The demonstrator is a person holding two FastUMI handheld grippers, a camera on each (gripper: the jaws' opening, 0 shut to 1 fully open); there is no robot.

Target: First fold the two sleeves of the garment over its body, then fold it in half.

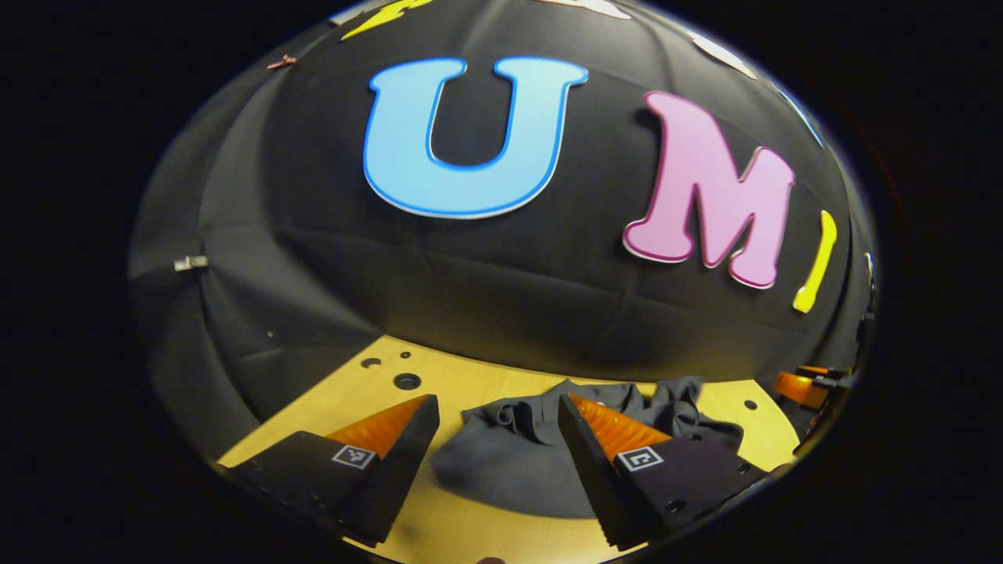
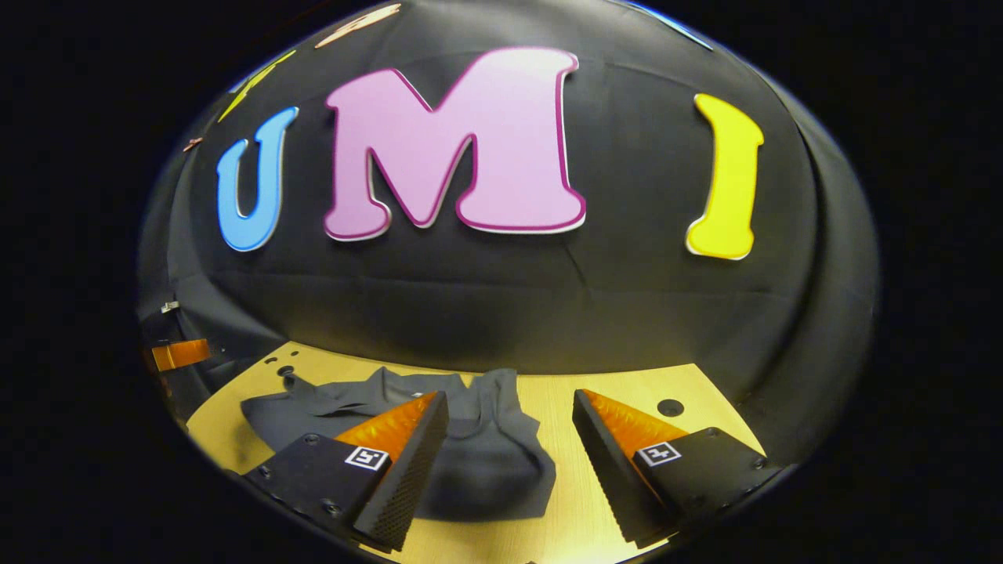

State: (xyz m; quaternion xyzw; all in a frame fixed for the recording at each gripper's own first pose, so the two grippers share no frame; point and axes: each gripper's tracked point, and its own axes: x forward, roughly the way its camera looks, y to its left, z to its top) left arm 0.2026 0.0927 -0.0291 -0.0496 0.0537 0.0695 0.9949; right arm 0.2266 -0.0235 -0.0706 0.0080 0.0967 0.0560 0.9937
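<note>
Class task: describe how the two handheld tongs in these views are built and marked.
Each pair of tongs, left tongs and right tongs, has two wedge-shaped fingers tapering to a point, on flat dark plates fixed with screws. Each plate bears a small square black-and-white marker. The inner faces look ridged or dimpled.

Garment on table, before wall.

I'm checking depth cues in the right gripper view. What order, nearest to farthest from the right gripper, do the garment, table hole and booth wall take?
From the right gripper:
1. Garment, just ahead, left of centre.
2. Table hole, farther back, right.
3. Booth wall, behind the table.
</note>
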